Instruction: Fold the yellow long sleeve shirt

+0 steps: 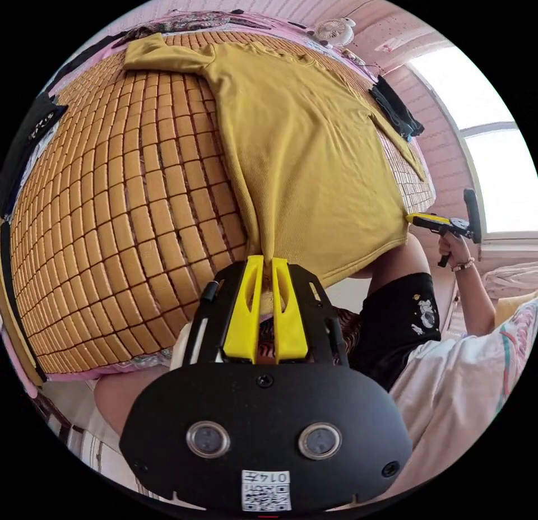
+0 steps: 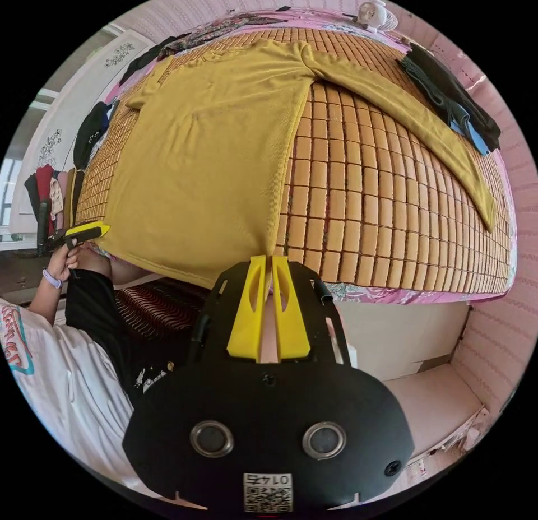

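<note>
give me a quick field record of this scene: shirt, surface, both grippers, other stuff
shirt: yellow long sleeve shirt spread flat on the mat, both sleeves out to the sides, hem at the near edge
surface: bamboo mat over a pink sheet
left gripper: shut on the shirt's hem corner
right gripper: shut on the other hem corner
dark clothes: piled at the mat's edge past one sleeve
fan: small, white, at the far end
fold state: not yet folded
</note>
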A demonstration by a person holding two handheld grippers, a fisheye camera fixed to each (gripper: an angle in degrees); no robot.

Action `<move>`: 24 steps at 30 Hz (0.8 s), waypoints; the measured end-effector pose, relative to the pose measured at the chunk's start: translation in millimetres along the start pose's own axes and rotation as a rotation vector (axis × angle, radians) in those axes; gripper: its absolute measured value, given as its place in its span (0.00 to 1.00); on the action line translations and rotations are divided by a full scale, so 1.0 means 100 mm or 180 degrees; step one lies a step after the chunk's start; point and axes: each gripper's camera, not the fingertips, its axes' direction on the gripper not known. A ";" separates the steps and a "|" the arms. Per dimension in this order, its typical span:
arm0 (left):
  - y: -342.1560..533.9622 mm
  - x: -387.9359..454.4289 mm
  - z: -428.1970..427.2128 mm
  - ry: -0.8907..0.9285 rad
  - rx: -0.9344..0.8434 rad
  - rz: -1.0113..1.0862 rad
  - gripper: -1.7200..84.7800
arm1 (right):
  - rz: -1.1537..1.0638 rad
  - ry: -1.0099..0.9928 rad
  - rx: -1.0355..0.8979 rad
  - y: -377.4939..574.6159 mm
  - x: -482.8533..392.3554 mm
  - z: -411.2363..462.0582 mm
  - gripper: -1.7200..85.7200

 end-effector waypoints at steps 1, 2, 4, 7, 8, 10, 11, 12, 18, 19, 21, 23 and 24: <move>0.05 -0.02 0.01 0.0076 -0.0006 -0.0014 0.06 | 0.0089 -0.0065 -0.0029 0.01 0.07 0.02 0.03; 0.12 -0.06 0.01 0.0166 0.0018 -0.0047 0.06 | 0.0174 -0.0120 0.0002 0.03 0.10 0.04 0.04; 0.22 -0.19 -0.03 0.0365 0.0140 -0.0155 0.07 | 0.0318 -0.0065 -0.0014 0.06 0.13 0.07 0.05; 0.36 -0.40 -0.22 0.0647 0.0480 -0.0343 0.07 | 0.0401 0.0258 0.0013 -0.02 0.10 -0.07 0.08; 0.41 -0.43 -0.33 0.0598 0.0659 -0.0311 0.06 | 0.0315 0.0420 0.0180 -0.12 0.02 -0.19 0.08; 0.44 -0.42 -0.45 0.0464 0.0843 -0.0191 0.06 | 0.0047 0.0499 0.0468 -0.41 -0.20 -0.36 0.09; 0.43 -0.40 -0.49 0.0401 0.0908 -0.0088 0.06 | -0.0186 0.0412 0.0635 -0.68 -0.40 -0.43 0.09; 0.41 -0.36 -0.48 0.0368 0.0930 0.0024 0.06 | -0.0313 0.0338 0.0700 -0.83 -0.52 -0.45 0.09; 0.44 -0.24 -0.08 -0.0042 0.0511 0.0264 0.07 | -0.1581 0.0002 0.1541 -2.36 -2.31 -0.42 0.09; 0.49 -0.23 -0.08 -0.0074 0.0596 0.0313 0.07 | -0.1724 -0.0138 0.1526 -2.69 -2.66 -0.32 0.09; 0.61 -0.24 -0.09 -0.0104 0.0680 0.0359 0.07 | -0.1871 -0.0431 0.1241 -3.20 -3.12 -0.08 0.09; 0.67 -0.25 -0.10 -0.0109 0.0692 0.0396 0.07 | -0.1739 -0.0626 0.0931 -3.74 -3.57 0.34 0.09; 0.70 -0.26 -0.10 -0.0110 0.0702 0.0424 0.07 | -0.1692 -0.0582 0.0918 -3.83 -3.66 0.43 0.09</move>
